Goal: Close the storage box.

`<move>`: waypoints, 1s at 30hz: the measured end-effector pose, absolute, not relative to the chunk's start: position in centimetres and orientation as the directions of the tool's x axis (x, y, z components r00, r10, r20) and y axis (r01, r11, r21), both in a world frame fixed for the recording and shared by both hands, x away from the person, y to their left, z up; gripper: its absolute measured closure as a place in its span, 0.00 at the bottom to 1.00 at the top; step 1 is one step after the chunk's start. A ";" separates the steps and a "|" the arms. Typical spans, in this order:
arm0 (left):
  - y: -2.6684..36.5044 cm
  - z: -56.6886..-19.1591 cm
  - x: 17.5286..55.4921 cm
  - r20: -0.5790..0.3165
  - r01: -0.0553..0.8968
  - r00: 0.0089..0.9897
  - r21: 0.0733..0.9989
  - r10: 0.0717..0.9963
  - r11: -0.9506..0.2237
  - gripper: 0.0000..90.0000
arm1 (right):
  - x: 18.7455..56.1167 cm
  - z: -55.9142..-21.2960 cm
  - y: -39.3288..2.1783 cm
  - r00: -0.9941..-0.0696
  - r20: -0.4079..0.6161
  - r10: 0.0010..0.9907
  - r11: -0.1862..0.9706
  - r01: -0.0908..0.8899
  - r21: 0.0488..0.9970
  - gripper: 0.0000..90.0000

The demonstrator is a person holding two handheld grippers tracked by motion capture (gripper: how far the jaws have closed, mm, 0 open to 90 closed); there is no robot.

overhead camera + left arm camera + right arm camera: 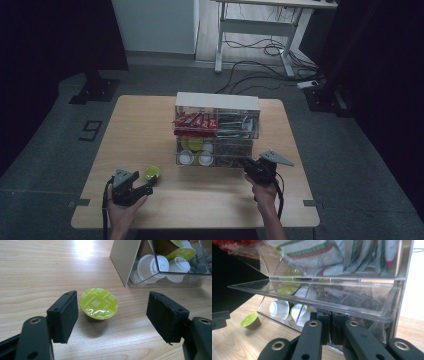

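A green-lidded coffee capsule [99, 303] stands on the wooden table [150, 130] between the jaws of my left gripper [112, 312]. Its jaws are open: the left pad sits close to the capsule's rim and the right pad stands well apart. From above, the capsule [152, 173] lies just ahead of the left gripper [149, 182]. My right gripper [329, 323] is shut, its pads pinched on the front edge of the raised clear flap [312, 293] of the organizer's lower bin. From that side the capsule [250, 320] shows at far left.
The clear two-tier organizer [217, 102] stands mid-table; red packets [196, 121] and sachets fill the top tier, white and green capsules [160, 265] the bottom. Its beige side wall [125, 262] is close to the right of the left gripper. Bare wood lies left and in front.
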State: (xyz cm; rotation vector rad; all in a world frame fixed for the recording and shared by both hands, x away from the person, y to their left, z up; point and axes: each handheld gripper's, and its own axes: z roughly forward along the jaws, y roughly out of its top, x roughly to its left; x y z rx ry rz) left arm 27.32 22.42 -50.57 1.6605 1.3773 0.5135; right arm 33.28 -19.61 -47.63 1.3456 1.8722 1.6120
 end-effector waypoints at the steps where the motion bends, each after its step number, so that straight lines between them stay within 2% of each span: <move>1: 22.5 -50.5 27.3 -0.219 0.561 0.295 0.828 0.930 0.016 0.29 | 33.3 -47.7 -19.5 -0.503 0.318 0.804 -0.081 0.437 0.896 0.97; 30: 22.5 -51.0 27.4 -0.230 0.593 0.302 0.805 0.925 0.006 0.30 | 32.9 -49.5 -18.0 -0.520 0.320 0.792 -0.024 0.497 0.868 0.99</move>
